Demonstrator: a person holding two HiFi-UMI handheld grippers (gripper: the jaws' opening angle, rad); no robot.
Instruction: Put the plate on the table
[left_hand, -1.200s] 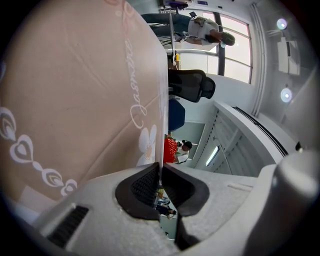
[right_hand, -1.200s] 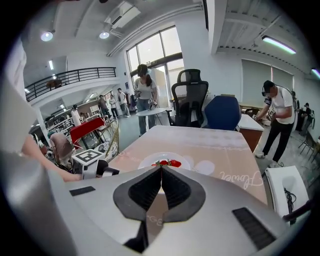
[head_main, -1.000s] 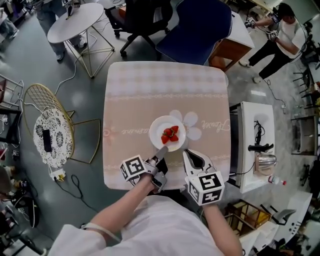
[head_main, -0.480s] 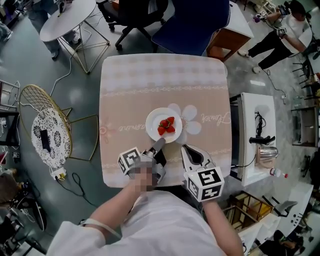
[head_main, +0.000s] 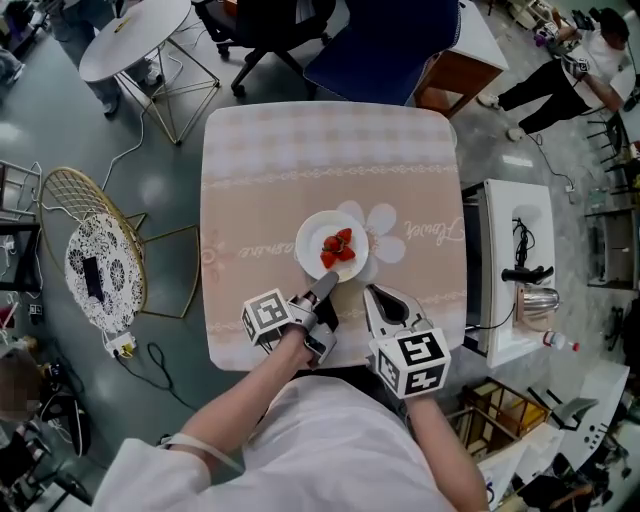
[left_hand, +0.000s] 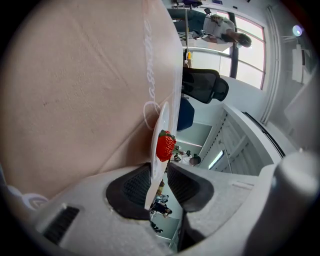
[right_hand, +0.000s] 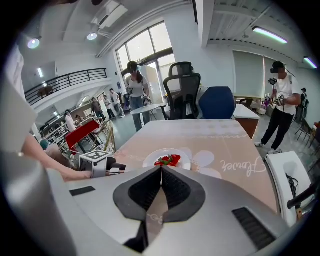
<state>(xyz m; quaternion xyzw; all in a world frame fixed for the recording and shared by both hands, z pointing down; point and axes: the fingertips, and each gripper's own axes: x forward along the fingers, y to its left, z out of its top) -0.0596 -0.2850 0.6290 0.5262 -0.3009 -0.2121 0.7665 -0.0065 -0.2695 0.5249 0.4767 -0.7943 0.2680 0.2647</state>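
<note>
A white plate (head_main: 312, 234) with strawberries (head_main: 338, 248) lies flat on the pink-clothed table (head_main: 330, 150), near its middle. My left gripper (head_main: 325, 285) reaches its near-left rim. In the left gripper view the plate's rim (left_hand: 161, 125) runs between the dark pads (left_hand: 131, 187). The jaws are opening, and a gap shows beside the rim, below the strawberry (left_hand: 165, 145). My right gripper (head_main: 371, 294) rests just right of the plate, shut and empty. From the right gripper view (right_hand: 161, 170) the plate (right_hand: 150, 161) lies straight ahead.
A blue chair (head_main: 385, 50) and a black office chair (head_main: 275, 35) stand at the table's far side. A white side unit (head_main: 512, 270) with a kettle is to the right, a gold wire chair (head_main: 95, 260) to the left. A person (head_main: 565, 75) stands far right.
The left gripper stays at the plate's near rim and the plate stays on the cloth. Only the head camera has shifted slightly.
</note>
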